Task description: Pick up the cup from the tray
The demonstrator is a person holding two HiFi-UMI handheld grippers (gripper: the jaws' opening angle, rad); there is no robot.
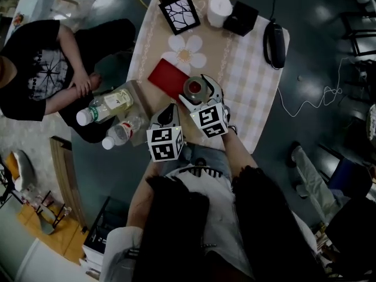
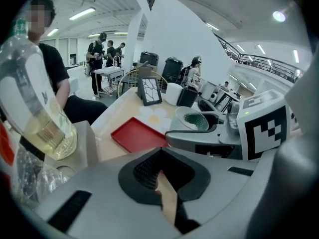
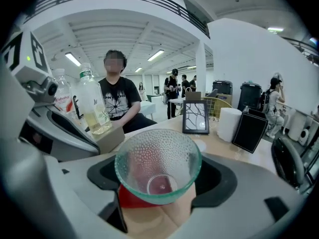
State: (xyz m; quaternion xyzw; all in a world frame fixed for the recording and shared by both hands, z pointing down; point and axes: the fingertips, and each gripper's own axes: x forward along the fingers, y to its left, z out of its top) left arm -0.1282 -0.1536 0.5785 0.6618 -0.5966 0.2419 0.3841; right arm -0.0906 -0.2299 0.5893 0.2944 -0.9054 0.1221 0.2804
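Pinched in the right gripper: a clear, green-tinted dimpled glass cup, mouth up, flared wall caught between the two dark jaw pads, one pad on each side. Gripped upright, most likely to hold the rim level and to let the taper seat against the pads rather than slip through. Positioned over the near right corner of a flat red plastic tray, with red showing through the glass base and just beneath it. Impossible to tell whether resting on that tray or already a little clear of it.

Same reading from the head view: cup at the tray's near right edge, ringed by the right gripper's jaws, no gap visible on either side.

Left gripper pressed together on nothing, pads meeting at their tips, only bare tabletop visible behind them. Placed just short of the tray's near edge and close beside the right gripper. Apparently parked out of the way, the lift calling for one gripper only.

To the left of the tray, well apart from the cup: a clear plastic bottle of pale yellow liquid standing on a tan box. Beyond the tray's far side: a white flower-shaped mat, then a black-framed picture. Nothing crowding the cup's way upward.

Judged as grasp made, lift not yet confirmed. Best raised straight up and slowly, smooth glass on narrow pads being prone to tilt or slide.
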